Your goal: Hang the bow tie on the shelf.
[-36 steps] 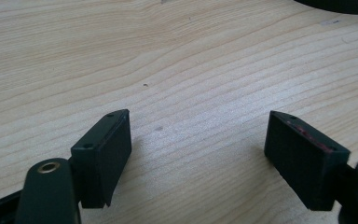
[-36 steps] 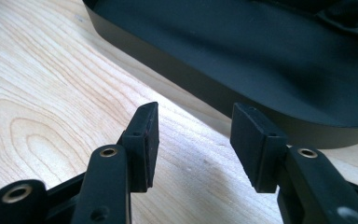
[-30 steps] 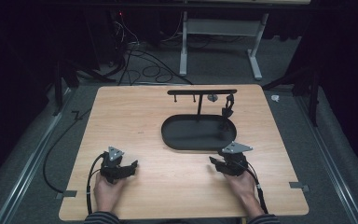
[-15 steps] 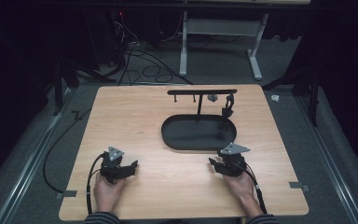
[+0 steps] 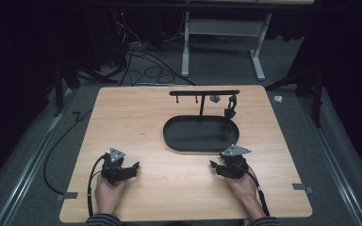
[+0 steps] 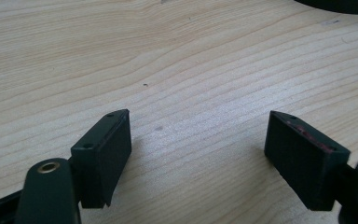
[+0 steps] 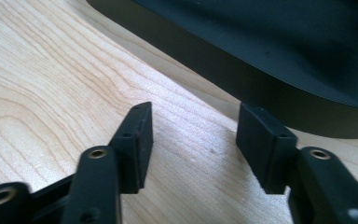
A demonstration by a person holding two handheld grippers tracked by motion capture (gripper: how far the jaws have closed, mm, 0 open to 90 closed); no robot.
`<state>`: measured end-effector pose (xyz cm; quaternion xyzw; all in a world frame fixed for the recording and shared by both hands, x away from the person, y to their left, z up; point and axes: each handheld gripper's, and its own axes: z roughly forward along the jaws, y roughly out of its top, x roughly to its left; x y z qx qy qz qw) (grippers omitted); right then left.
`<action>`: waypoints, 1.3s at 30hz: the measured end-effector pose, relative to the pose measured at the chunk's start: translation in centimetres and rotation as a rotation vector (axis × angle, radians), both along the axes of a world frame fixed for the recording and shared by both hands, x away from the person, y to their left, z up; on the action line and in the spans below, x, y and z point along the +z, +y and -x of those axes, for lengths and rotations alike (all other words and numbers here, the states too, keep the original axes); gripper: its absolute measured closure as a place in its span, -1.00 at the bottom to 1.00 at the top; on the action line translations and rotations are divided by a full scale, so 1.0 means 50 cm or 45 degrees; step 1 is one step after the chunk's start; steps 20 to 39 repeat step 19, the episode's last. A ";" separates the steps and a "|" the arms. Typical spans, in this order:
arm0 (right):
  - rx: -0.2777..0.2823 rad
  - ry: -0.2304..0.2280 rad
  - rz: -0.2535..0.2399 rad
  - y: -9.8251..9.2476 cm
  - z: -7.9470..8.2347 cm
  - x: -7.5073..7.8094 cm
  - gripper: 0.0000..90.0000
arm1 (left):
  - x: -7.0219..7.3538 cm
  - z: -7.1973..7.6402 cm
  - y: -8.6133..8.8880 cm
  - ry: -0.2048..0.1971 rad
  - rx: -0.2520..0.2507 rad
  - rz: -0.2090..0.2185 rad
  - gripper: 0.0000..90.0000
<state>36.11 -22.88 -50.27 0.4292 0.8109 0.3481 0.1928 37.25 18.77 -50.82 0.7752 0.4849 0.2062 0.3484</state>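
From my remote station, the wooden table (image 5: 136,122) sits evenly lit from overhead while the floor and room around it fall into near darkness. The black tray (image 5: 200,134) reads as a flat dark shape with little detail. The high view is soft and slightly grainy. In the left gripper view, wood grain is crisp mid-frame and the close jaws blur, casting soft shadows. In the right gripper view, the tray wall shows a faint sheen.

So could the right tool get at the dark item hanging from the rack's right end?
Probably yes: the right tool is open and empty on the table, and only the low black tray lies between it and the hanging item.
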 end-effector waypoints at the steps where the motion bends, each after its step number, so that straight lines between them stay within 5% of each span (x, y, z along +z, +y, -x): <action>1: -0.005 0.006 0.001 0.000 0.000 0.000 -0.03 | 0.000 0.000 0.000 0.000 0.000 0.000 -0.48; 39: 0.001 0.008 0.002 0.000 0.000 0.000 -0.12 | 0.000 0.000 0.000 0.002 0.000 -0.001 -0.48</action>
